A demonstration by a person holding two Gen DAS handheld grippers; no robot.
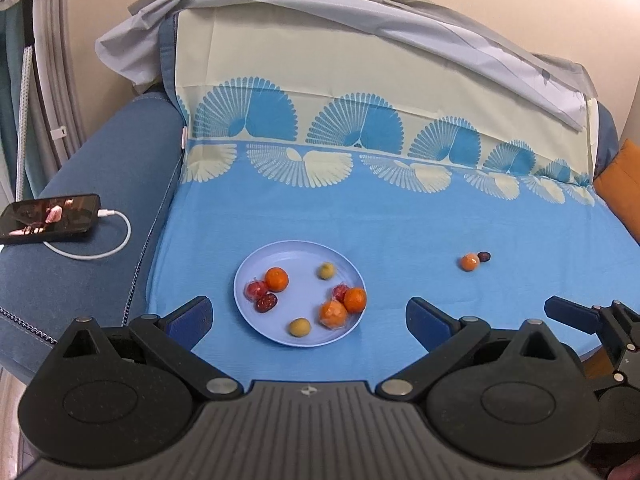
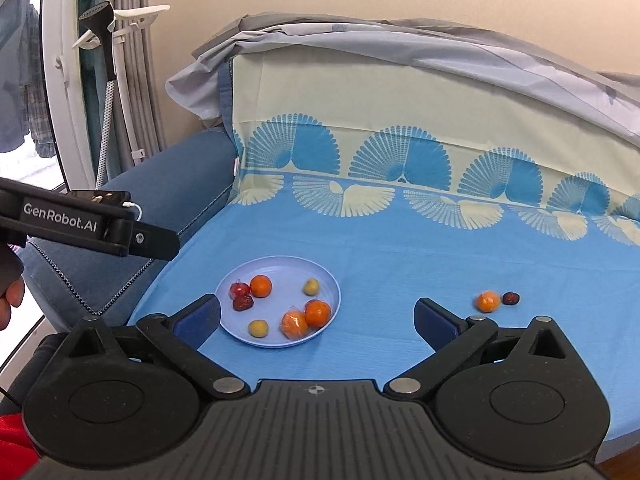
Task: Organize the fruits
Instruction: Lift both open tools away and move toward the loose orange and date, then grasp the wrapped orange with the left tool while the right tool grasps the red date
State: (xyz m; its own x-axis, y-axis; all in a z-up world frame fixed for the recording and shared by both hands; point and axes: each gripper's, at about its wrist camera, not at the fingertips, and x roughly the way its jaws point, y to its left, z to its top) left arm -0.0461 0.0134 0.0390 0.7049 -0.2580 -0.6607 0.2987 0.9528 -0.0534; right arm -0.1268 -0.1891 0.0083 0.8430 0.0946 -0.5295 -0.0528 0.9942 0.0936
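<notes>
A light blue plate (image 1: 298,258) (image 2: 280,268) lies on the blue patterned cloth and holds several fruits: oranges, red wrapped ones and small yellow-green ones. Apart on the cloth to the right lie a wrapped orange (image 1: 469,262) (image 2: 488,301) and, touching it, a small dark fruit (image 1: 484,256) (image 2: 511,298). My left gripper (image 1: 309,306) hovers open in front of the plate, with nothing between its fingers. My right gripper (image 2: 317,306) also stands wide open and empty, between the plate and the loose fruits. Each gripper shows at the edge of the other's view.
A phone (image 1: 50,218) on a white cable rests on the blue sofa arm at the left. An orange cushion (image 1: 624,184) sits at the right edge. The cloth rises up the sofa back behind. A garment steamer (image 2: 106,36) stands by the wall.
</notes>
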